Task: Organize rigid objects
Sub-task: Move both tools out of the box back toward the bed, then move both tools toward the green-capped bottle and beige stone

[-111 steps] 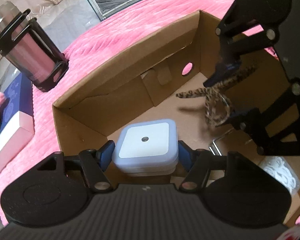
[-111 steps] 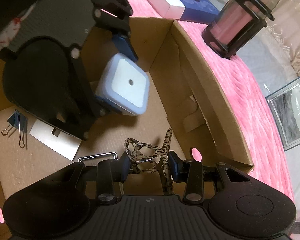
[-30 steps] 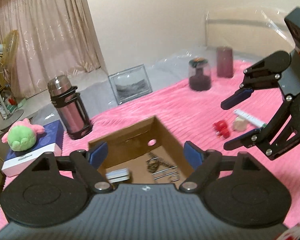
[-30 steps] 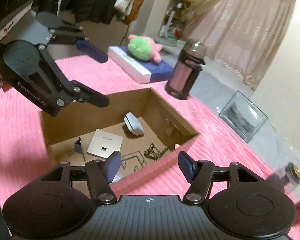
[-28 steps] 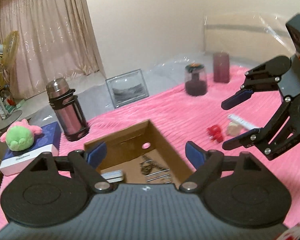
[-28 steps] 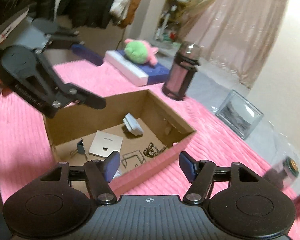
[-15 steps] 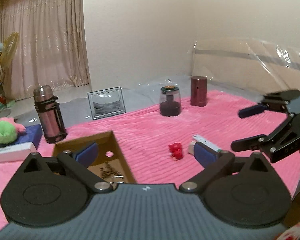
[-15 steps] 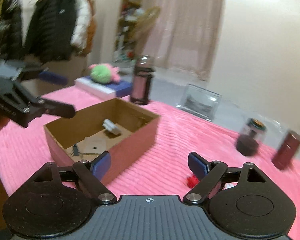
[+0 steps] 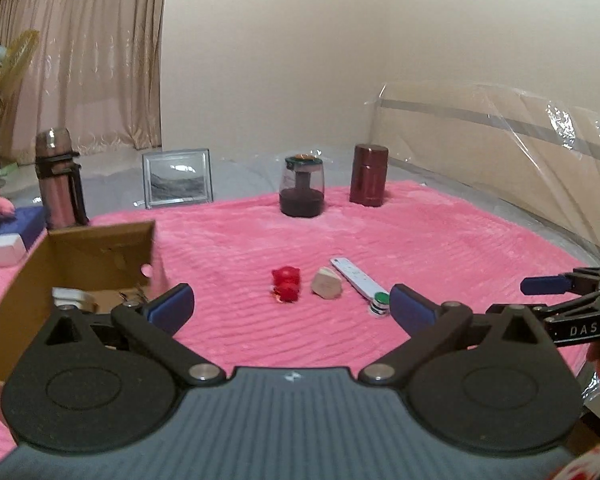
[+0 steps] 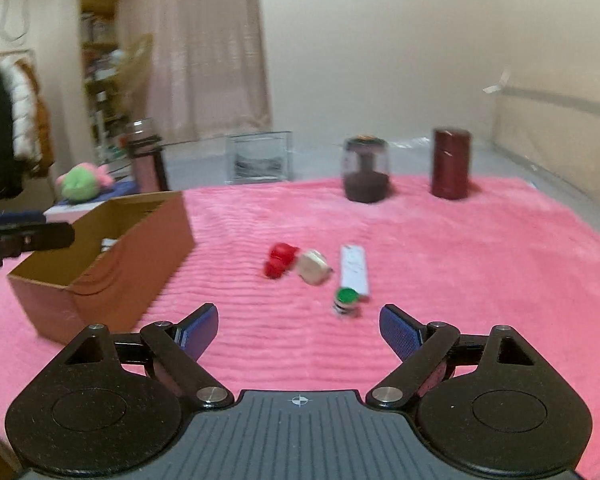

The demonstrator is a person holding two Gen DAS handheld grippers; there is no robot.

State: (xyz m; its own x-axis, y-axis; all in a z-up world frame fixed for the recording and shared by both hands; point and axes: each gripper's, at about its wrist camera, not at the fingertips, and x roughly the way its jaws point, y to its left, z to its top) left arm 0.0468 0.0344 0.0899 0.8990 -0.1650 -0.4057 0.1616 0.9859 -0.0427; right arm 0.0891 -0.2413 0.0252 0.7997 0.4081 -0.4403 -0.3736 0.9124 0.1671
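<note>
On the pink blanket [image 9: 440, 240] lie a red toy [image 9: 286, 284], a beige wooden piece [image 9: 326, 284], a white flat bar [image 9: 352, 274] and a small green-capped bottle [image 9: 380, 303]. The same group shows in the right wrist view: red toy [image 10: 280, 260], beige piece [image 10: 313, 267], white bar [image 10: 354, 269], bottle [image 10: 346, 300]. The open cardboard box [image 9: 88, 248] [image 10: 140, 240] holds a white square device [image 9: 70, 298]. My left gripper [image 9: 290, 308] is open and empty, above the blanket. My right gripper [image 10: 296, 326] is open and empty, short of the bottle.
At the blanket's far edge stand a dark glass jar [image 9: 302, 192], a maroon canister [image 9: 369, 180], a framed picture [image 9: 178, 178] and a steel flask [image 9: 58, 178]. A green plush [image 10: 80, 186] lies on a book at the left. Clear plastic sheeting is at the right.
Both grippers let go of the white device and the patterned band in the box, rose out and swung right toward the small objects on the blanket.
</note>
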